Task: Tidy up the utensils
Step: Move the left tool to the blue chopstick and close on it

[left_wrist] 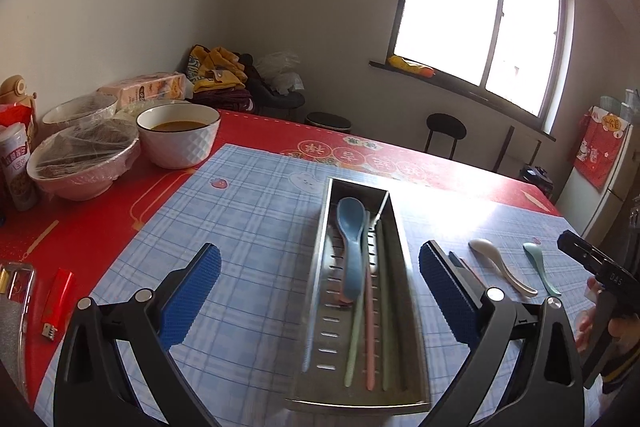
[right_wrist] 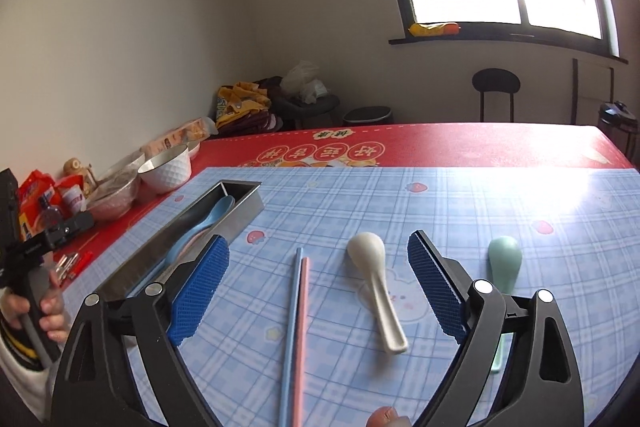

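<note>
A long steel utensil tray (left_wrist: 396, 251) (right_wrist: 240, 211) lies on the blue checked mat. Inside it rest a blue spoon (left_wrist: 350, 243) (right_wrist: 208, 219) and several pastel chopsticks (left_wrist: 370, 307). My left gripper (left_wrist: 320, 291) hovers open over the tray's near half, nothing between its blue pads. My right gripper (right_wrist: 318, 287) stands open to the tray's right, above the mat. Between its fingers lie a white spoon (right_wrist: 376, 275) (left_wrist: 500, 263) and a blue and pink chopstick pair (right_wrist: 298, 323). A mint green spoon (right_wrist: 505, 259) (left_wrist: 540, 263) lies partly hidden behind the right finger.
Bowls (left_wrist: 178, 139), some under plastic wrap, and snack packets crowd the red tablecloth's left side. A red lighter (left_wrist: 58, 301) lies near the left edge. A person's hand (right_wrist: 44, 311) grips the other gripper's handle. Stools and a chair stand beyond the table.
</note>
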Demonstrator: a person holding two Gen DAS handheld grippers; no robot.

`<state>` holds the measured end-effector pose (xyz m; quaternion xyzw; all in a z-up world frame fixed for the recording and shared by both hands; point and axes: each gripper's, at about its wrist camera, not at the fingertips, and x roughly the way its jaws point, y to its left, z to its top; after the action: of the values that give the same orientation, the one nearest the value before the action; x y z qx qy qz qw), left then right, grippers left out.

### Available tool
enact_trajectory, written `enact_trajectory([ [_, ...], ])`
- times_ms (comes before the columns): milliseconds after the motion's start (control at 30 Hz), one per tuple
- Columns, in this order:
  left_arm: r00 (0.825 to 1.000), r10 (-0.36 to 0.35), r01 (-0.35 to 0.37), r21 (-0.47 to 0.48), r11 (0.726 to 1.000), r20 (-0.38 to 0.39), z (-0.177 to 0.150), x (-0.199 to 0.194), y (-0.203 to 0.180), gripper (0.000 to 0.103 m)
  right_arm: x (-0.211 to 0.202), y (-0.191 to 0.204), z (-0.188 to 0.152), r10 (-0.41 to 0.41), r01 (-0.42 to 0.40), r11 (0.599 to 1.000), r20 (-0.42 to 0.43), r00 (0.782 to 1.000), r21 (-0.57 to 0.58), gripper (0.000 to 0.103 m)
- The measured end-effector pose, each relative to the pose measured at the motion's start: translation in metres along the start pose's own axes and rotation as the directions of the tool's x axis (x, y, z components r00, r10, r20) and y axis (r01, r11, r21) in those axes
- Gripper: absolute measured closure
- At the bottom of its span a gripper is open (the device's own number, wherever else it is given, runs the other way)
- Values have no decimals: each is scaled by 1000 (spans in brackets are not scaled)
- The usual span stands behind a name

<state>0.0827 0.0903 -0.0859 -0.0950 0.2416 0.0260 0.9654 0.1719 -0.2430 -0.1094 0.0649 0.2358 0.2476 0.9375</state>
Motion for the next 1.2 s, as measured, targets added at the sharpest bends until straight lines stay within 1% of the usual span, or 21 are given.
enact_trajectory([
  [67,999,-26,26,21,999,-34,0,2,-29,6,1,-9,3,23,-23,1000,17,1000,12,15],
  [167,992,-83,89,51,995,-97,-4,11,-72,6,0,-21,1,60,-63,996,49,997,62,15],
  [233,985,-92,104,81,991,-145,-10,21,-98,6,3,-34,-4,93,-96,988,30,995,120,15],
  [300,978,-84,107,112,988,-191,-17,33,-121,6,6,-41,-6,104,-102,982,-6,995,161,15],
  [333,975,-78,105,123,987,-209,-20,40,-131,6,4,-44,-6,84,-82,981,-2,996,175,15],
  [400,970,-50,87,146,986,-239,-28,56,-146,6,0,-51,-7,-7,7,977,0,1000,215,15],
  [467,963,-13,60,170,984,-268,-36,70,-159,6,0,-61,-11,-116,127,958,-60,991,257,15],
  [500,960,-2,54,179,982,-280,-40,76,-164,6,1,-65,-13,-150,169,949,-91,985,267,15],
  [567,953,30,34,204,978,-303,-49,87,-173,6,0,-76,-17,-184,210,930,-111,977,302,15],
  [600,949,42,27,214,976,-312,-52,92,-174,6,-2,-83,-18,-188,215,920,-110,976,327,15],
  [667,942,66,14,234,972,-328,-59,99,-178,6,-5,-89,-21,-188,214,904,-106,977,370,15],
  [767,937,107,-12,276,961,-331,-64,107,-180,6,-9,-92,-25,-177,200,890,-94,980,409,15],
  [833,932,127,-24,293,956,-338,-66,110,-180,6,-9,-89,-26,-164,190,893,-97,982,409,15],
  [967,923,141,-27,305,952,-358,-68,117,-181,6,-8,-82,-24,-163,184,902,-86,983,390,15],
  [1033,919,141,-22,307,951,-368,-68,120,-181,6,-9,-82,-23,-167,185,901,-80,983,392,15],
  [1100,911,143,-18,310,951,-386,-68,124,-182,6,-10,-83,-23,-167,185,899,-80,983,396,15],
  [1200,906,136,-9,303,953,-401,-67,129,-182,6,-9,-85,-24,-164,185,899,-87,983,398,15],
])
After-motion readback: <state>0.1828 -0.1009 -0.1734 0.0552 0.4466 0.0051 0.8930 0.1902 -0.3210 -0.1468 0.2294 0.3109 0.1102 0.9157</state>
